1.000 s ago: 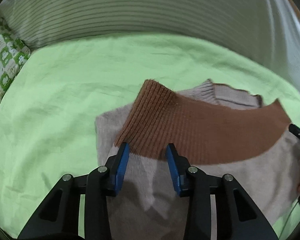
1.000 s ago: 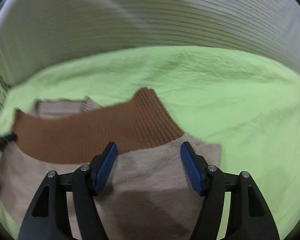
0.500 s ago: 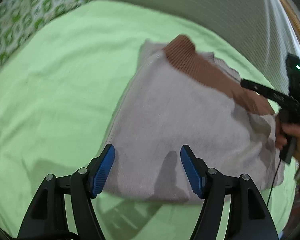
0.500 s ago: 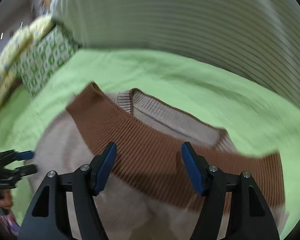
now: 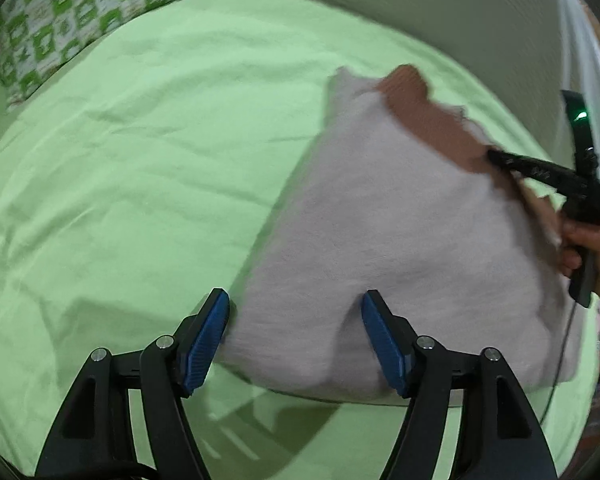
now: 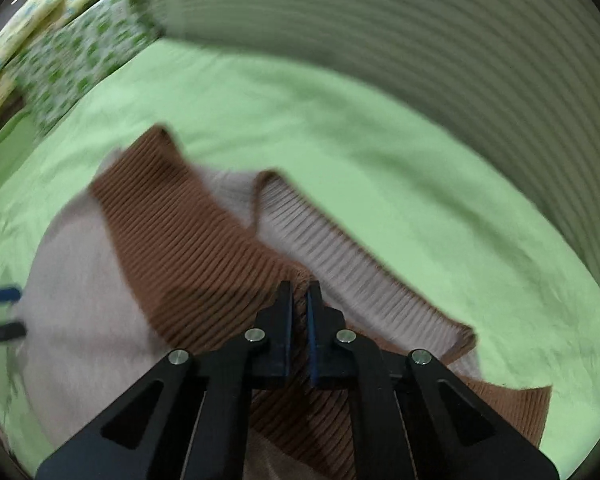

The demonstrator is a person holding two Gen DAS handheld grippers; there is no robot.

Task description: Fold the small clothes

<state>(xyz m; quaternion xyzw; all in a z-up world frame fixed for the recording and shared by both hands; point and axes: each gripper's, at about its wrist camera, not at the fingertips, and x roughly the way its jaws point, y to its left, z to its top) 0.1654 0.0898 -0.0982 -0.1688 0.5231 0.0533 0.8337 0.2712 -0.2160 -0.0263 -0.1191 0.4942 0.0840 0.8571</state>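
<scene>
Beige knit sweater [image 5: 400, 240] w/ brown ribbed hem band [image 6: 188, 248], lying part-folded on green bed sheet [image 5: 140, 140].

Right gripper [image 6: 299, 312]: jaws narrow, nearly closed, pinching brown hem band betw. the blue pads; ribbed beige neckband [image 6: 340, 264] just right of the jaws, unpinched. Left gripper [image 5: 296, 340]: jaws wide, holding nothing; near edge of the beige body sits betw. them, left pad just beside the edge, contact not clear (blur).

Other items: green-patterned pillow [image 5: 60, 12] far ahead-left of left jaws; striped cover [image 6: 420, 60] well beyond right jaws. Right hand [image 5: 596, 256] seen at far right of left view, on gripper handle.

Step, as judged: right side gripped for next fold, left not yet gripping.

Risks:
- Only one side held → pulling now likely drags or skews the sweater, fold goes crooked.
- Right pinch is on band edge only, thin bite → knit may slip out under tension.
- Neckband close to the pinch → could get caught up, bunching the layers.
- Left jaws closing on top layer only → lower layer stays behind, fold opens.
- Loose sheet may ruck up w/ the garment.
</scene>
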